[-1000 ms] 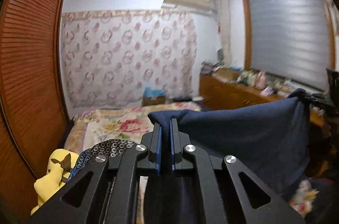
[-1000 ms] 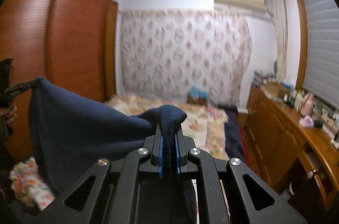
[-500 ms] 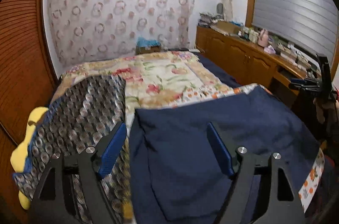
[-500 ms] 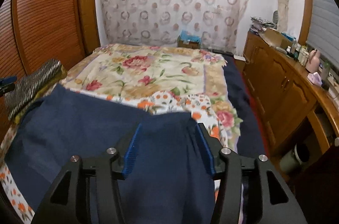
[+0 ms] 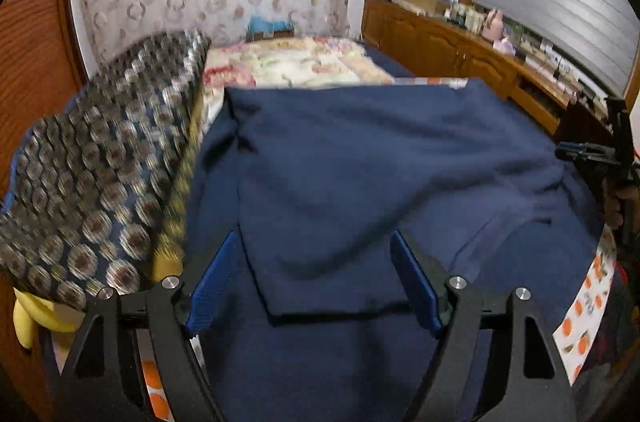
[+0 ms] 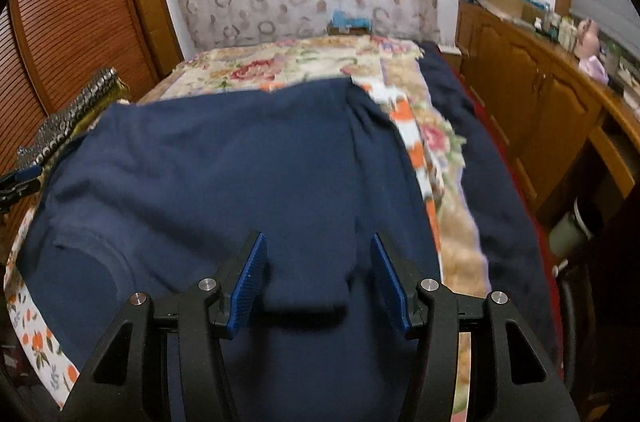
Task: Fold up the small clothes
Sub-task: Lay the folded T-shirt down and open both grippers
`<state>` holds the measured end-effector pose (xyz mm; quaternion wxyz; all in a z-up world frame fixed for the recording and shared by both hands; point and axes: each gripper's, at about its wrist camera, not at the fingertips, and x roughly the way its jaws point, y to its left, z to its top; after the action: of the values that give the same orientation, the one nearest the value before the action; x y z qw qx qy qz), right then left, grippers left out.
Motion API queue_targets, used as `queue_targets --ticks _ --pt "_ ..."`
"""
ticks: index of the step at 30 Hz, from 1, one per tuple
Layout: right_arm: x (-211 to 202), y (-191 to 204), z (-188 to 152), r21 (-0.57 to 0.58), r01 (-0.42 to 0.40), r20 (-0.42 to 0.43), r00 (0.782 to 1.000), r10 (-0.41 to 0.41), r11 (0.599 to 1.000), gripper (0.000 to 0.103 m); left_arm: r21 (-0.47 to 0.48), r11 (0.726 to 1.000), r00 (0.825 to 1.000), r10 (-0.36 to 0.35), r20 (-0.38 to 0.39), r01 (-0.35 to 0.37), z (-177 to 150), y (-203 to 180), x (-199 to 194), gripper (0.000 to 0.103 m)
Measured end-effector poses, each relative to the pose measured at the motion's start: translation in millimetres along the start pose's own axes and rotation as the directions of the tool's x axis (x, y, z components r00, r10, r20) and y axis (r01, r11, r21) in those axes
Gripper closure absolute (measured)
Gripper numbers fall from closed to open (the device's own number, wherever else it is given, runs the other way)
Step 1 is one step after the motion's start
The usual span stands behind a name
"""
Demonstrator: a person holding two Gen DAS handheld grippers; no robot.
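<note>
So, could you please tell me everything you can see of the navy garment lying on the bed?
The navy garment is a plain dark blue knit top, soft and matte. It lies spread on the floral bedspread, folded over itself so an upper layer ends in a straight edge near the cameras. A round neckline seam shows in the right wrist view. The left gripper and right gripper are open around its near edge, not clamping it. A patterned cloth lies beside it.

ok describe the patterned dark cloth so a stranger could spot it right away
Start at the bed with the flowered cover. On it, left of the plain navy shirt and nearest the wooden wardrobe, lies the patterned cloth. It alone is dark with rows of round rings; a yellow toy peeks out beneath it.
</note>
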<state>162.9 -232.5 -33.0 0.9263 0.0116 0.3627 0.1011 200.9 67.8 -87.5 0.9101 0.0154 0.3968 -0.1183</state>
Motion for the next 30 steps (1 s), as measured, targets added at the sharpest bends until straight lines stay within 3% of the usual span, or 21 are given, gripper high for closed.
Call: queue_targets --ticks 6,13,22,30 --pt "19 -3 23 0.036 -0.008 -0.026 1.0 0.009 0.999 0.047 -0.031 1.0 0.998 -0.004 -0.059 0.002 -10 1 15 0.024" --pt "24 4 33 0.004 0.006 -0.025 1.0 -0.006 1.0 0.047 0.024 0.999 0.996 0.05 -0.078 -0.048 -12 -10 24 0.022" --pt "30 20 24 -0.059 0.075 -0.016 0.997 -0.076 0.995 0.047 0.008 0.998 0.994 0.069 -0.09 -0.068 -11 -9 32 0.009" --pt "34 18 14 -0.059 0.074 -0.013 0.997 -0.075 0.995 0.047 0.013 0.998 0.993 0.069 -0.093 -0.068 -13 -9 32 0.008"
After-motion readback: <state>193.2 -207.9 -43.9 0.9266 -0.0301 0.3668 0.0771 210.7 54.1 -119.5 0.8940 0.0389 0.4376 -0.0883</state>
